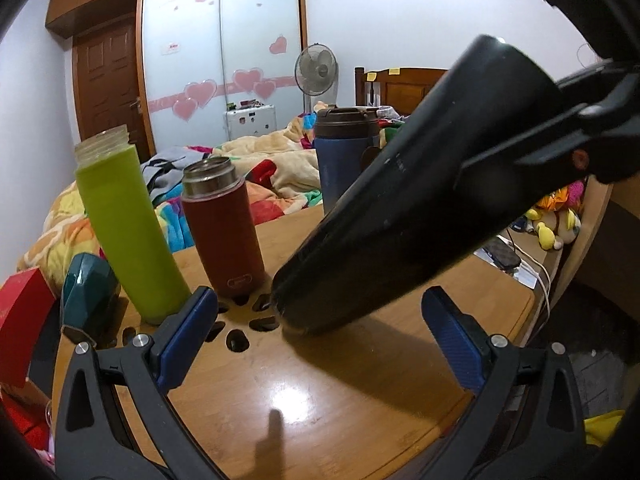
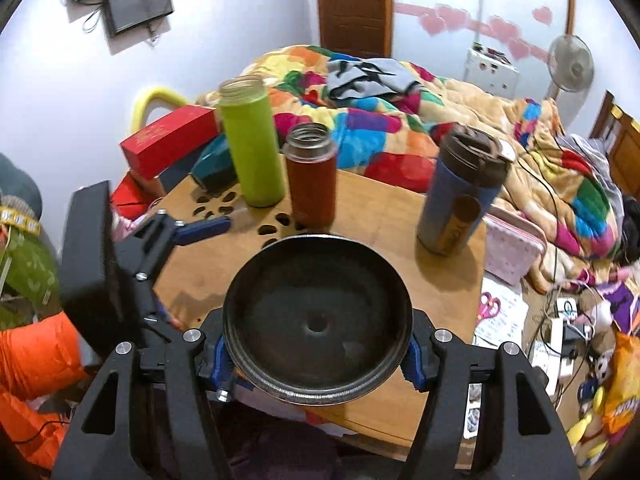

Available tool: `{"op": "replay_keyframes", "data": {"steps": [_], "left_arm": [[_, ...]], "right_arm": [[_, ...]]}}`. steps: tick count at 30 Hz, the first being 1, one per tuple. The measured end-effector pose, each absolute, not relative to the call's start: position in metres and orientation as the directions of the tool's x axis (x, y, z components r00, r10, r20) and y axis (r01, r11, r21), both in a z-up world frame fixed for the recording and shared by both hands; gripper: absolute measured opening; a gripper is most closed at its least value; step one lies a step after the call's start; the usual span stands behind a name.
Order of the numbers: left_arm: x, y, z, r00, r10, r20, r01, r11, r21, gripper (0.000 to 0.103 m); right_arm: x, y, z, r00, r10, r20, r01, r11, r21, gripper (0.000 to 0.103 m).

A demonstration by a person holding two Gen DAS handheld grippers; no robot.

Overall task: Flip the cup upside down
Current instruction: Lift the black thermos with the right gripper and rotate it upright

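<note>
- Cup (image 1: pixel 420 184): black, tapered, tilted steeply over the table (image 1: pixel 320 392). Its narrow end sits low, at or just above the wood; contact cannot be confirmed. The right wrist view looks straight at its dark circular end (image 2: pixel 318 326).
- Right gripper (image 2: pixel 316 350): blue pads pinch the cup on both sides near its wide end. In the left wrist view its black arm (image 1: pixel 576 140) enters from the upper right.
- Left gripper (image 1: pixel 320 332): fingers spread wide, nothing between them — the cup's low end lies just ahead of the gap. Seen from the right wrist view, it stands at the table's left edge.
- Behind the cup: red flask (image 1: pixel 222 224), uncapped, upright, beside leaf-shaped cut-outs (image 1: pixel 256 320) in the tabletop.
- Green bottle (image 1: pixel 128 224): upright, left of the red flask.
- Blue tumbler (image 1: pixel 344 152): brown lid, upright at the far edge.
- Beyond the table: bed with a multicoloured blanket (image 2: pixel 380 128).
</note>
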State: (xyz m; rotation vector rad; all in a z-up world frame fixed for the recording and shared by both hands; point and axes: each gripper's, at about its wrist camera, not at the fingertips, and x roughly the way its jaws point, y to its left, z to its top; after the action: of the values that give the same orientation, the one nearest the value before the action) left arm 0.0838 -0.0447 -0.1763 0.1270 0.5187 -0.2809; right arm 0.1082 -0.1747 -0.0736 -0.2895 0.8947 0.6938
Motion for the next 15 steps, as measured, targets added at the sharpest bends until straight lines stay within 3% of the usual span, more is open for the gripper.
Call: {"op": "replay_keyframes", "data": {"steps": [8, 12, 15], "left_arm": [[0.076, -0.056, -0.166, 0.864, -0.245, -0.439, 0.322, 0.94, 0.109, 0.102], [0.071, -0.062, -0.162, 0.849, -0.308, -0.43, 0.377, 0.922, 0.084, 0.082], [0.069, -0.065, -0.162, 0.839, -0.326, -0.436, 0.394, 0.916, 0.072, 0.079]], "right_arm": [[0.086, -0.155, -0.068, 0.407, 0.449, -0.795, -0.762, 0.647, -0.025, 0.061], [0.075, -0.149, -0.066, 0.397, 0.46, -0.794, -0.798, 0.6, -0.052, 0.061], [0.073, -0.149, -0.065, 0.407, 0.454, -0.792, -0.797, 0.6, -0.066, 0.061]]}}
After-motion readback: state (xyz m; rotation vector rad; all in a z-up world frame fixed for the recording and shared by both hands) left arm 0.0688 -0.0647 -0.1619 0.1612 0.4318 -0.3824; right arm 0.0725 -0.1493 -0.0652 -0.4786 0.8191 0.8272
